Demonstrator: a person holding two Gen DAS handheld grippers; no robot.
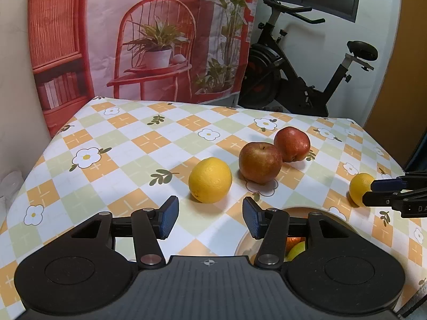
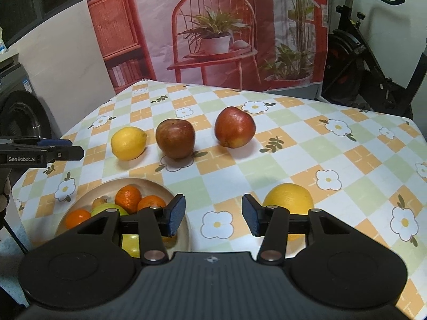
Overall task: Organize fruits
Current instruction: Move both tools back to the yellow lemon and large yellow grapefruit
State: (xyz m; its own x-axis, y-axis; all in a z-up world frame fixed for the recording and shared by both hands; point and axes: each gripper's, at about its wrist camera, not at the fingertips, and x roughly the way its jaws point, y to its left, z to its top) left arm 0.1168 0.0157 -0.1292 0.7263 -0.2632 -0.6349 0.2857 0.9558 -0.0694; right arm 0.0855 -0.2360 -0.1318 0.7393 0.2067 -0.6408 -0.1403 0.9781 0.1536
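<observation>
Fruits lie spread over the desk [image 1: 128,144] ahead of my two claws, some already in a wooden bowl [image 2: 80,200]. My left claw [image 1: 210,220] is released, its blue pads apart with nothing between them; it hangs over the checked cloth. Just under its right finger sits the bowl's rim, with a bit of orange and green fruit showing. Right ahead of that claw, just beyond the pads, rests a lemon [image 1: 210,180]. Farther on and to the right stands a dull red apple [image 1: 260,162], and touching it from behind is a brighter red apple [image 1: 292,144].

My right claw [image 2: 213,217] is likewise released and holds nothing. Below and left of it sits the bowl, holding mandarins [image 2: 128,197], a green fruit [image 2: 106,208] and something yellow under my left finger. Just beyond its right finger lies a large yellow citrus [image 2: 289,198], partly hidden by that finger. Farther ahead the lemon and the two apples stand in a row across the desk. Beyond the desk hangs a printed backdrop [image 2: 213,26] with a red chair, and an exercise bike [image 1: 307,72] stands to the right.
</observation>
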